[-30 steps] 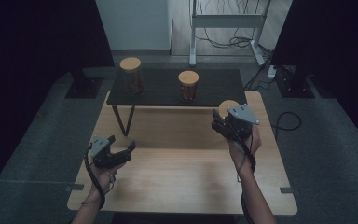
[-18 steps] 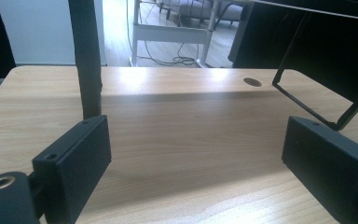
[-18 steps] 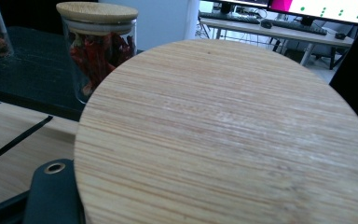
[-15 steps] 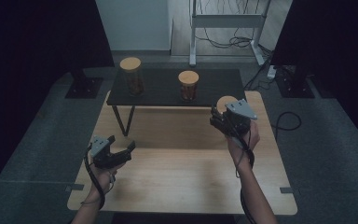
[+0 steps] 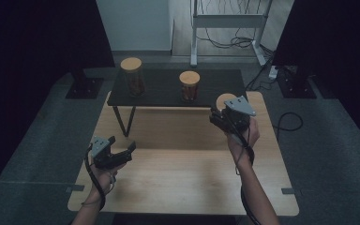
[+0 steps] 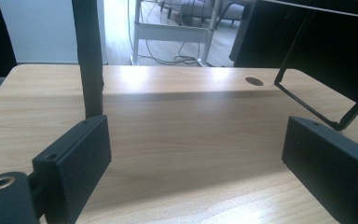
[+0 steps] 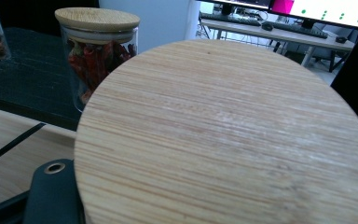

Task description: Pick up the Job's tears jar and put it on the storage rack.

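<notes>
One round bamboo lid [image 5: 224,100] sits gripped in the right claw [image 5: 221,118], above the far right part of the wooden worktop [image 5: 183,187]. Its flat, pale, straight-grained face [image 7: 223,135] is tilted toward the claw's camera, with the disc just beyond the jaws. Farther off, a lidded jar of red dried chillies [image 7: 95,56] stands on the dark low table [image 5: 168,89]. At near left, the left claw [image 5: 122,153] hangs wide and empty.
</notes>
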